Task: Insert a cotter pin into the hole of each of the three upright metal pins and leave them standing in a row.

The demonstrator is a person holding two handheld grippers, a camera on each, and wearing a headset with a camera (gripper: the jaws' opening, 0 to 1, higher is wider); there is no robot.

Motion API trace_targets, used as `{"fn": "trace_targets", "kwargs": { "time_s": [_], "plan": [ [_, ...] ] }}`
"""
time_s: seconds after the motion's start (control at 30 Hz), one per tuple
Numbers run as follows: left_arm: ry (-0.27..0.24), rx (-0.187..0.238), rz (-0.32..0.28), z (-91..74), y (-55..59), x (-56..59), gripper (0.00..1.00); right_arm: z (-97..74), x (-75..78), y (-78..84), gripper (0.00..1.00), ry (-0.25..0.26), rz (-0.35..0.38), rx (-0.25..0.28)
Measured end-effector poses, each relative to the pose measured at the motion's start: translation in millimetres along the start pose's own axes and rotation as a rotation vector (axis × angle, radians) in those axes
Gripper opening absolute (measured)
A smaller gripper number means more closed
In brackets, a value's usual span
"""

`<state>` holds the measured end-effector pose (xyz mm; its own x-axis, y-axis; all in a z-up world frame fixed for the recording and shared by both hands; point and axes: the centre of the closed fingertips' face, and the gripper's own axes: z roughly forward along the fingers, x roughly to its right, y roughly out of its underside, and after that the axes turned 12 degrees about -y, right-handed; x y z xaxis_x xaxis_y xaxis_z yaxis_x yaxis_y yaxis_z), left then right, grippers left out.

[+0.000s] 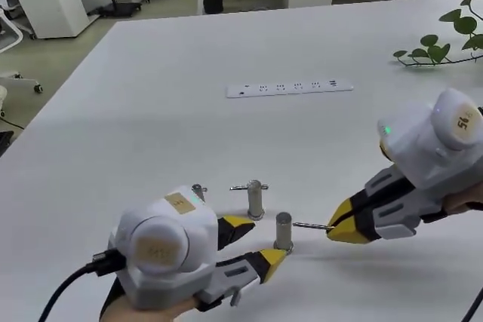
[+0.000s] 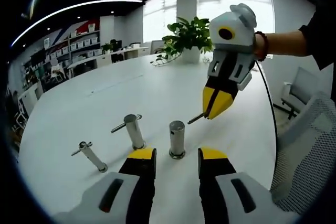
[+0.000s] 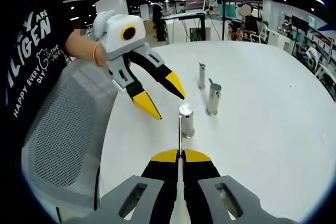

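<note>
Right tool [image 1: 336,229], clamped on a thin, stiff, likely slippery steel cotter pin [image 1: 309,225], aims it at the short grey upright metal pin [image 1: 283,231] on the white surface [image 1: 226,133], bracketed by the spread left tool [image 1: 266,240].

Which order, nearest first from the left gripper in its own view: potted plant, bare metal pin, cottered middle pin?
1. Bare metal pin, just ahead of the fingers.
2. Cottered middle pin, ahead-left.
3. Potted plant, far across the table.

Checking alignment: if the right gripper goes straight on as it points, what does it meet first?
Probably the nearest upright metal pin, touched first by the cotter pin the right gripper holds; depth unclear.
</note>
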<state>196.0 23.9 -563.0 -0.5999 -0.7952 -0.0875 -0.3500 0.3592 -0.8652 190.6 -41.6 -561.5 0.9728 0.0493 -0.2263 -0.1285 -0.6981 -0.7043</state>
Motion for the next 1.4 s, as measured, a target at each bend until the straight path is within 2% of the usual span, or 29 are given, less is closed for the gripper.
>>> {"fn": "trace_targets", "kwargs": {
  "time_s": [0.17,0.37,0.57,0.83,1.2,1.4],
  "plan": [
    [-0.008,-0.006,0.001,9.7,1.1,1.1,0.29,1.3,2.4,3.1,0.00,0.002,0.010,-0.001],
    [-0.016,0.013,0.014,18.7,-1.1,3.1,0.26,1.6,7.5,3.7,0.00,0.003,0.016,0.008],
    [-0.016,0.007,0.011,25.8,1.9,5.0,0.24,3.0,6.6,-0.2,0.00,-0.001,0.013,0.019],
    [-0.012,0.002,-0.009,33.1,3.4,8.4,0.19,5.3,9.8,-0.3,0.00,-0.005,0.009,0.023],
    [-0.020,-0.014,-0.022,37.9,7.3,7.1,0.10,9.8,8.0,-4.9,0.00,-0.021,-0.013,0.014],
    [-0.013,-0.019,-0.027,38.8,8.9,6.9,0.10,12.8,9.9,-8.2,0.00,-0.023,-0.043,-0.010]
  ]
}}
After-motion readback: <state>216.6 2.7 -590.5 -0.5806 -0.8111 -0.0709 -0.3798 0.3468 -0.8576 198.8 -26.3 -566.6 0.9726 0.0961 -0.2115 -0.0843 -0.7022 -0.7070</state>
